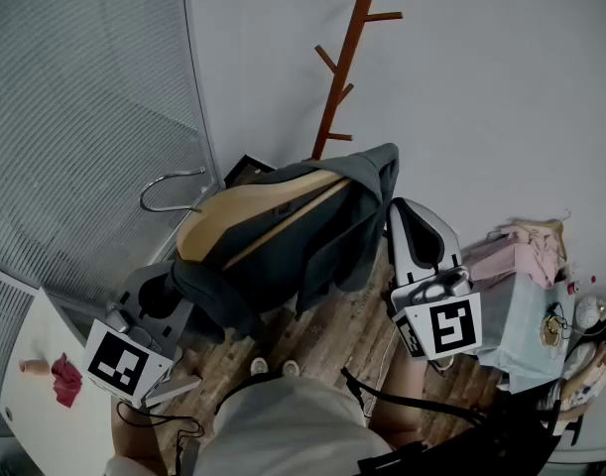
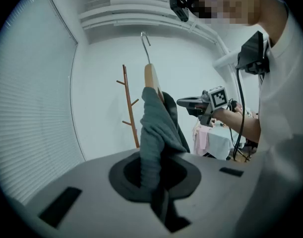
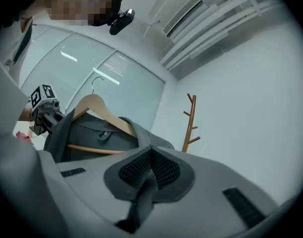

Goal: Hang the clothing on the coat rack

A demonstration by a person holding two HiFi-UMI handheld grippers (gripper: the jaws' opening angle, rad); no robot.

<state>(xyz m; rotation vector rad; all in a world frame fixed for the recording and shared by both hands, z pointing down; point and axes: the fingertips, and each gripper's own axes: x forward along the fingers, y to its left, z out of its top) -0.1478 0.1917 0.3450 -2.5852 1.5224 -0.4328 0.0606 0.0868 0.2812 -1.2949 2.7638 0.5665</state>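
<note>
The brown coat rack (image 1: 342,77) stands beyond both tongs, well apart from them, its pegs bare. Between the tongs spreads the limp dark grey garment (image 1: 283,246), held at two ends so it cannot slip off its wooden hanger (image 1: 245,211). The left tongs (image 2: 150,170) clamp a bunch of cloth. The right tongs (image 3: 150,150) are closed, apparently pinching the shoulder edge. The metal hook (image 2: 145,41) rises free above the left tongs.

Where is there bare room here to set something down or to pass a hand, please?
The white tabletop at lower left is mostly bare beyond the red cloth. The wood floor between the held garment and the right-hand table is open. The coat rack has bare pegs. That table is crowded with pink clothing and small items.
</note>
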